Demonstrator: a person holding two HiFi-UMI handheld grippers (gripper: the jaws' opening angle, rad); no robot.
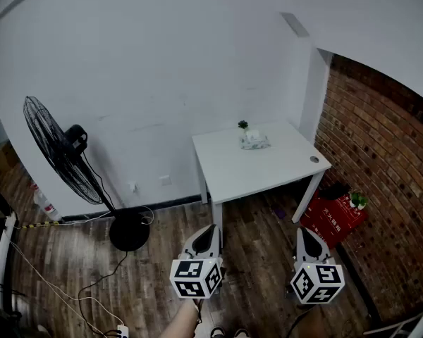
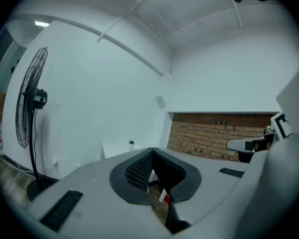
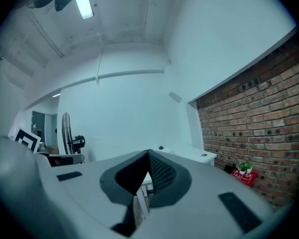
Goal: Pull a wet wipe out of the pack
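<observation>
Task not begun. Wet wipe pack [image 1: 254,141] on white table [image 1: 268,171], near wall, well apart from both grippers. Left gripper [image 1: 209,229], right gripper [image 1: 303,232]: jaws pressed tip to tip, empty, low over wood floor [image 1: 155,280]. Remaining: approach, pinch wipe, pull.

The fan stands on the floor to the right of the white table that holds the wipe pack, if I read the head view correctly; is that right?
Not quite: the fan stands on the floor to the left of the white table, as the head view shows. The wipe pack does lie on that table.
</observation>
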